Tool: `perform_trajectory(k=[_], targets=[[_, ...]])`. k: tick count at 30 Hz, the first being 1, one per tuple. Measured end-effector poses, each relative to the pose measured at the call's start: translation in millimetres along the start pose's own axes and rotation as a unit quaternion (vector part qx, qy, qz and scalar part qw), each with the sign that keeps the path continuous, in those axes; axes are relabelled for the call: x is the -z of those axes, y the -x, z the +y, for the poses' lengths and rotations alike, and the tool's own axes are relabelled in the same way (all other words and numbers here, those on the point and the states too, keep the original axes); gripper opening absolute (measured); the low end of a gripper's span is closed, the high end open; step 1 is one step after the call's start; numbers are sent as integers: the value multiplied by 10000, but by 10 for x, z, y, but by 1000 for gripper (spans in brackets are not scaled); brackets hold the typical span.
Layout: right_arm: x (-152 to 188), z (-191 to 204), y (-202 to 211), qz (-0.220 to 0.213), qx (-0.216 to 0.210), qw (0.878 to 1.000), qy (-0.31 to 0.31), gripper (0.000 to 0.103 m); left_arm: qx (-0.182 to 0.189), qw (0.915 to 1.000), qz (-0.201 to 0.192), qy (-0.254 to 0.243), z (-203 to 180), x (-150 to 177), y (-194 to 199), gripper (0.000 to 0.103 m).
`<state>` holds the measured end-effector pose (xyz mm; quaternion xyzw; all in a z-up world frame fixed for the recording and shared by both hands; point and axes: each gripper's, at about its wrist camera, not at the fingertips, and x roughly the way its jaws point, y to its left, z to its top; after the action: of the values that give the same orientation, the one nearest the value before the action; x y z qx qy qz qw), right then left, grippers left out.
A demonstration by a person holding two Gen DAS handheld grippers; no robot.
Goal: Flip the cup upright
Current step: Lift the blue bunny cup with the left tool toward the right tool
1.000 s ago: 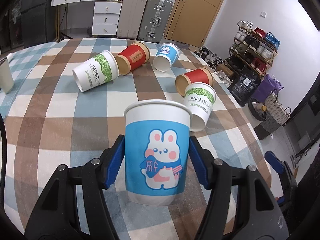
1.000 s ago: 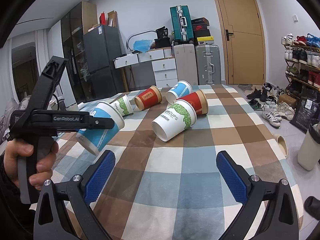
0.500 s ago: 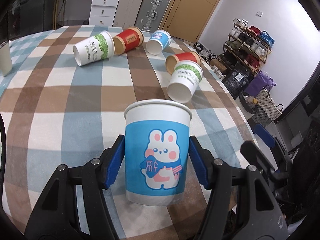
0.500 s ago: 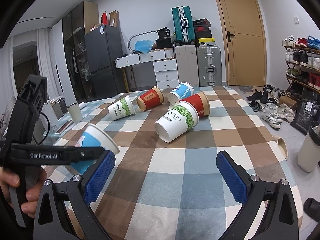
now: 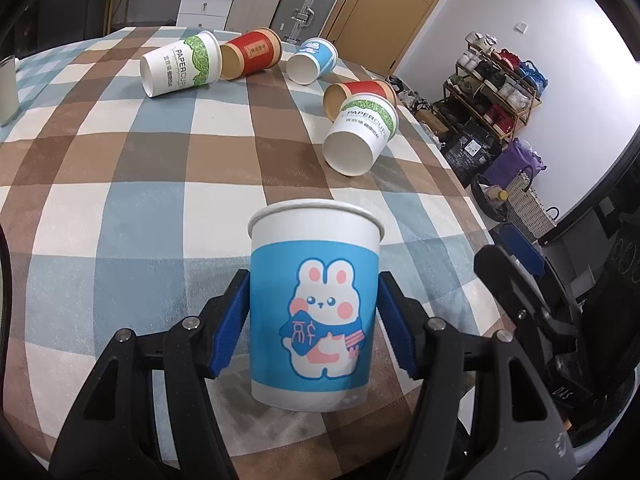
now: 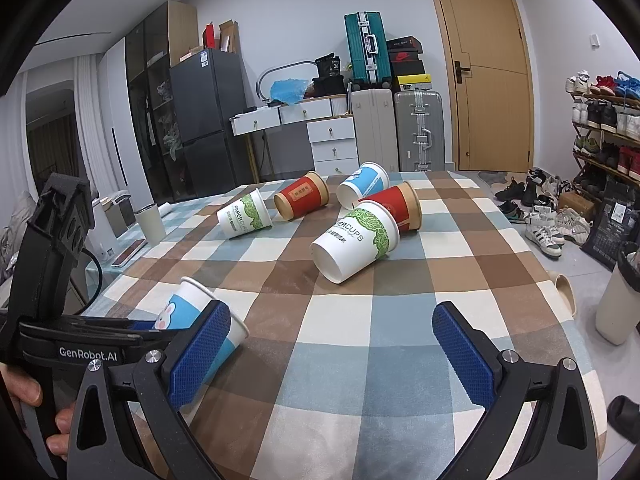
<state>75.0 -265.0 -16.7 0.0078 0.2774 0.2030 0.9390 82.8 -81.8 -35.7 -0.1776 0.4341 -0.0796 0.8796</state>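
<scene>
At lower centre of the left wrist view, the left gripper [image 5: 314, 320] is clamped on the blue rabbit paper cup [image 5: 314, 304], mouth up over the checked tablecloth [image 5: 120, 184]. The right gripper [image 6: 332, 354] stands wide apart, holding nothing. Farther up, five cups lie tipped, nearest the white PAPERCUPS cup [image 5: 360, 136].

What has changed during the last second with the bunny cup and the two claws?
The left claw, still shut on the bunny cup, has carried it down and toward the near edge of the table; in the right wrist view it sank from mid-height to low at the left. The right claw stayed open, holding nothing. The five cups lying on their sides did not move.
</scene>
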Motion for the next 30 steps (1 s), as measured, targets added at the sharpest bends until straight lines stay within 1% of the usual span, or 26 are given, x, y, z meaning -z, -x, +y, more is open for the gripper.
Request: perform_trajectory(k=[12, 16, 18, 19, 20, 21, 24, 25, 26, 28, 30], targets=[[10, 0, -18, 11, -16, 10000, 8, 103, 22, 9999, 112, 44, 19, 57, -74, 61], [9, 5, -16, 12, -16, 10000, -7, 103, 29, 9998, 191, 19, 11, 68, -90, 63], [4, 6, -14, 2, -5, 10000, 6, 103, 42, 9998, 206, -17, 0, 69, -83, 67], [-1, 9, -8, -7, -13, 10000, 10, 103, 39, 9998, 197, -50, -5, 68, -73, 74], [-7, 12, -1, -14, -22, 10000, 12, 103, 28, 9998, 177, -71, -8, 67, -58, 84], [-14, 15, 5, -25, -31, 10000, 11, 103, -7, 9998, 152, -88, -7, 62, -43, 87], [-41, 16, 28, -38, -85, 10000, -29, 103, -89, 9998, 46, -147, 24, 38, 25, 91], [-52, 14, 41, -43, -126, 9999, -59, 103, -126, 9998, -1, -160, 50, 29, 56, 98], [-60, 13, 49, -45, -153, 9998, -79, 103, -160, 9997, -66, -164, 76, 19, 87, 102], [-76, 18, 62, -31, -220, 9997, -131, 103, -217, 9993, -250, -169, 146, 1, 166, 102], [-88, 44, 58, 20, -244, 9996, -131, 103, -242, 9989, -343, -197, 223, -19, 235, 102]])
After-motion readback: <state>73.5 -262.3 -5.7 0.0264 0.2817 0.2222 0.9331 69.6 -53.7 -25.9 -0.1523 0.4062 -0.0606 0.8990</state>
